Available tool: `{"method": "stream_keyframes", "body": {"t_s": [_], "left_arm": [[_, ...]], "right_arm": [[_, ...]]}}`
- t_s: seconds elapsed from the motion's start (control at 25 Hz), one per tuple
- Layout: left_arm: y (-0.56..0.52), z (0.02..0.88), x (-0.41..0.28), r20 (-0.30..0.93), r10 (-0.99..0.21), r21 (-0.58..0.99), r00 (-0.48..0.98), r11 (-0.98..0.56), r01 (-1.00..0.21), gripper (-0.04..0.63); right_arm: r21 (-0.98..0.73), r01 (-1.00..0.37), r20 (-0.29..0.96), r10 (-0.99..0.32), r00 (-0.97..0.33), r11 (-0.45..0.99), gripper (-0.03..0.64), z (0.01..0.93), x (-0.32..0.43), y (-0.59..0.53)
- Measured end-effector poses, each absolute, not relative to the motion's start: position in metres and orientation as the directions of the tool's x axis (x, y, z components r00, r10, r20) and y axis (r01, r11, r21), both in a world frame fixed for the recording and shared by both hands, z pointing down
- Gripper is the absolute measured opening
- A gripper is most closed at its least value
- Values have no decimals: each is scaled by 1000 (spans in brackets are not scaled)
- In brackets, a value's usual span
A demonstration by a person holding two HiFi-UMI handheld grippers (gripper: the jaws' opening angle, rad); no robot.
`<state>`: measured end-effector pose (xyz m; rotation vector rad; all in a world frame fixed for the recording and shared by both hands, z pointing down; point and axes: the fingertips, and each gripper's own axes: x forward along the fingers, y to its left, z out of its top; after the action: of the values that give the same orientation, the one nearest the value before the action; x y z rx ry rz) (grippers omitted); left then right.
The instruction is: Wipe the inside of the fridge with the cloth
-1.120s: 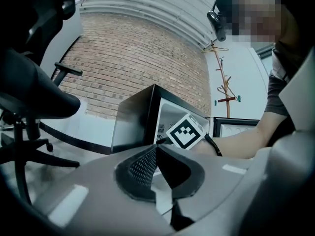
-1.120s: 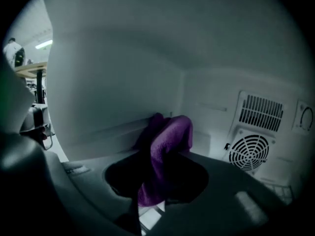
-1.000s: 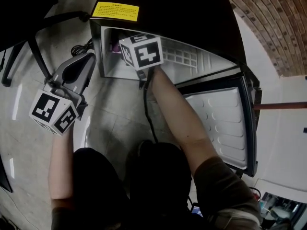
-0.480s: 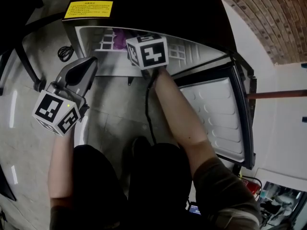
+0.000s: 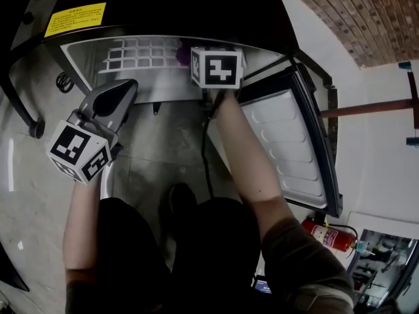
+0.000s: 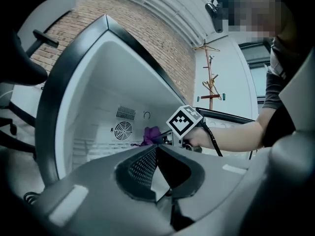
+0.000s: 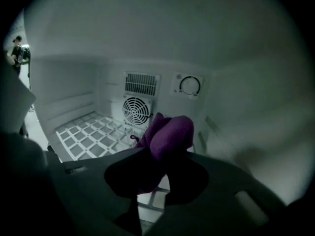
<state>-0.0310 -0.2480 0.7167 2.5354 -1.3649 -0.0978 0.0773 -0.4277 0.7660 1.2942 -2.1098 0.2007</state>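
Right claw [image 7: 160,154], clamping the purple cloth [image 7: 172,132], now sits deeper in the fridge [image 5: 150,91], ready to wipe; left claw [image 6: 156,150] closed, empty.

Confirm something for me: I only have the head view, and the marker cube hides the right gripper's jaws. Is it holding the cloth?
Observer: Yes. The right gripper view shows the right gripper with its jaws shut on the purple cloth.
Operator: What is it facing in there?
Observer: The back wall's round fan grille, with a dial to its right.
Operator: And the left gripper's jaws?
Observer: The left gripper points at the open fridge from outside, jaws together with nothing between them.
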Motion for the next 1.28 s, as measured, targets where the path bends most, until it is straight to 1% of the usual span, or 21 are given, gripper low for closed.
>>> {"method": "stream_keyframes", "body": {"t_s": [0.12, 0.2, 0.32, 0.4, 0.48, 0.68, 0.84, 1.16, 1.24, 1.28], "left_arm": [[-250, 717, -23, 61, -820, 263, 570, -537, -801, 17], [-250, 716, -19, 60, -817, 261, 574, -542, -799, 17], [-251, 714, -19, 55, -818, 253, 573, -544, -800, 17], [-251, 713, -21, 52, -822, 253, 567, -538, -804, 17], [-250, 712, -22, 52, -824, 256, 564, -535, -805, 17], [-247, 713, -23, 73, -821, 239, 567, -537, -809, 17], [-247, 718, -30, 79, -825, 236, 560, -531, -814, 17], [-246, 731, -24, 95, -808, 236, 582, -550, -801, 17], [-245, 742, -26, 97, -805, 229, 586, -555, -800, 17], [-243, 746, -28, 99, -802, 227, 589, -559, -798, 17]], "right_arm": [[195, -876, 578, -773, -261, 442, 77, 764, 97, -431], [166, -886, 548, -788, -282, 433, 77, 757, 101, -428], [150, -886, 421, -839, -344, 438, 77, 726, 93, -422], [172, -896, 336, -879, -337, 410, 77, 703, 94, -423], [191, -908, 297, -904, -308, 373, 77, 690, 99, -428], [103, -941, 360, -894, -267, 323, 78, 705, 111, -432], [-15, -965, 425, -872, -243, 261, 77, 726, 122, -424], [-255, -945, 504, -807, -310, 204, 77, 761, 130, -398], [-297, -929, 494, -797, -349, 222, 77, 764, 127, -390], [-311, -915, 473, -793, -383, 257, 77, 762, 122, -384]]}}
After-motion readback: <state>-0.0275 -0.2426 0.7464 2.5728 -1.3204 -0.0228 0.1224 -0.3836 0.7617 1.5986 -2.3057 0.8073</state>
